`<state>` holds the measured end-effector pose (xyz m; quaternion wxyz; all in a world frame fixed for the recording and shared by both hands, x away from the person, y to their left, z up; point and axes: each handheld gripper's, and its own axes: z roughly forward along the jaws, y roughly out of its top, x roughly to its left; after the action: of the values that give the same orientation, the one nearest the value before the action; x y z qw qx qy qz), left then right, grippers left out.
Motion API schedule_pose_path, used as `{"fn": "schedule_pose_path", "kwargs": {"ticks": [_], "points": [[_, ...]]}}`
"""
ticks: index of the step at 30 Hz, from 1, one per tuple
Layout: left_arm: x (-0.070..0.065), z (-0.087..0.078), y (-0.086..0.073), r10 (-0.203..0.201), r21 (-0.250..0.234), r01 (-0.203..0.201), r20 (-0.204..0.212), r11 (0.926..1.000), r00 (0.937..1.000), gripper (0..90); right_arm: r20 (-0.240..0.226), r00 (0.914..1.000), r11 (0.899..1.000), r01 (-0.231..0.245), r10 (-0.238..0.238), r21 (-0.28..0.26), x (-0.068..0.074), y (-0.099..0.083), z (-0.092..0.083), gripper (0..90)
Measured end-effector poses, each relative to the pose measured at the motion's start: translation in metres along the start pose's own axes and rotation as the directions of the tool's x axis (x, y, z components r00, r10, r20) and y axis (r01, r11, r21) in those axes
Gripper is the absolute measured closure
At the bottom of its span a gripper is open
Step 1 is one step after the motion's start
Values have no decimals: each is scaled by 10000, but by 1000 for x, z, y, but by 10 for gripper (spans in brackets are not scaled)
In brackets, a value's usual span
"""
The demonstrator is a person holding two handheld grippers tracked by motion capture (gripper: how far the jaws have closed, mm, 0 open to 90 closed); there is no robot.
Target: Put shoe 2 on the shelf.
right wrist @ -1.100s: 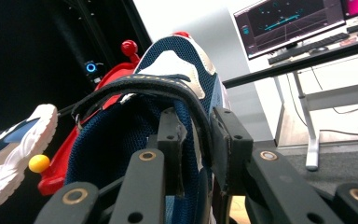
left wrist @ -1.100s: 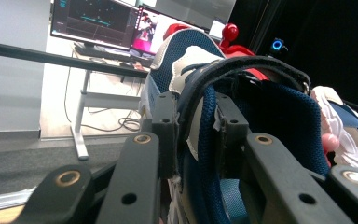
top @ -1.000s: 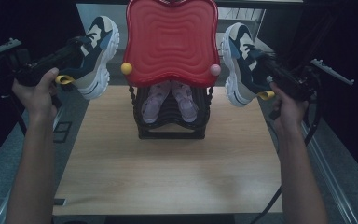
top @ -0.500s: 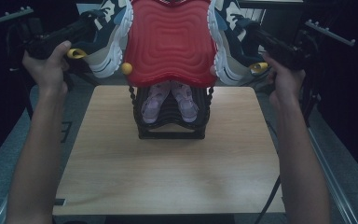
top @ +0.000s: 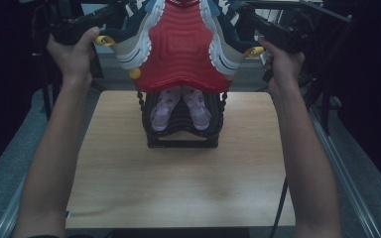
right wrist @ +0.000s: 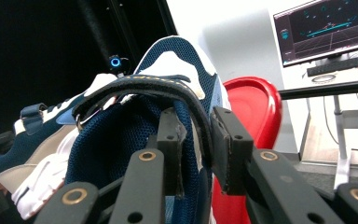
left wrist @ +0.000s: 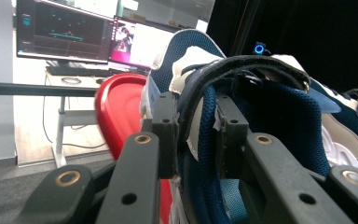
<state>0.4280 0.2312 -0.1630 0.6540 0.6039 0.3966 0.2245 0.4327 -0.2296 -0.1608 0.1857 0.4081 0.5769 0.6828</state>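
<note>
Your left gripper [left wrist: 196, 135] is clamped on the heel collar of the left sneaker [top: 136, 37], pads pinching the navy padded rim from both sides, one jaw inside the shoe opening and one outside; jaws only partly apart, just the collar's thickness between them. Your right gripper [right wrist: 196, 149] does the same on the right sneaker [top: 223, 34], pads squeezing its navy collar under the strap. In the high view both shoes hang in the air at the top edge, soles facing inward, one on each side of the red tray [top: 181, 49], pressed against or just beside its edges; exact contact is hard to tell. The red tray sits on top of the black rack [top: 181, 134], which stands at the far middle of the wooden table [top: 178, 188]. A pair of small pink shoes [top: 178, 106] sits on the shelf under the tray, toes toward you. Your left hand [top: 72, 49] and right hand [top: 283, 62] are raised above the table's far corners. Monitors [left wrist: 65, 32] on a desk show behind the left sneaker in the left gripper view
</note>
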Motion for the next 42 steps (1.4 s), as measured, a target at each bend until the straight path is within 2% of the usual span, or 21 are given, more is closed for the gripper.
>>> {"fn": "schedule_pose_path", "kwargs": {"ticks": [4, 5, 11, 16, 20, 25, 31, 35, 38, 39, 42], "points": [[-8, 16, 3, 197, 168, -196, -87, 9997, 9998, 737, 119, 9998, 9999, 139, -140, 33, 7, 1, 12, 738], [-9, 19, 3, 244, 191, -241, -122, 9995, 9996, 737, 190, 9994, 9995, 294, -296, 75, 9, 2, 16, 738], [-15, 32, 2, 406, 174, -402, -234, 9990, 9989, 737, 394, 9976, 9977, 563, -578, 381, 12, -2, 29, 738], [-18, 41, -6, 633, 483, -620, -267, 9969, 9976, 736, 506, 9970, 9972, 564, -588, 489, 10, -7, 34, 738], [-17, 46, -13, 593, 604, -571, -354, 9965, 9976, 735, 867, 9918, 9945, 891, -937, 550, 11, -12, 39, 736], [-14, 49, -22, 684, 715, -649, -467, 9953, 9966, 733, 963, 9898, 9922, 977, -1050, 774, 13, -16, 45, 732], [-14, 54, -31, 757, 858, -707, -559, 9938, 9956, 722, 1400, 9740, 9790, 1611, -1782, 1251, 22, -26, 57, 717], [-15, 57, -35, 716, 848, -685, -343, 9940, 9968, 698, 1501, 9695, 9760, 1749, -1936, 1297, 24, -33, 65, 686], [-18, 60, -38, 910, 929, -879, -300, 9918, 9954, 676, 1274, 9727, 9758, 1782, -1942, 1266, 26, -35, 67, 642], [-19, 60, -39, 961, 968, -930, -278, 9909, 9950, 671, 1129, 9682, 9664, 2046, -2231, 1556, 27, -35, 68, 615], [-18, 61, -39, 767, 1048, -755, -77, 9916, 9970, 621, 1322, 9547, 9556, 2441, -2667, 1648, 31, -37, 69, 540]]}}
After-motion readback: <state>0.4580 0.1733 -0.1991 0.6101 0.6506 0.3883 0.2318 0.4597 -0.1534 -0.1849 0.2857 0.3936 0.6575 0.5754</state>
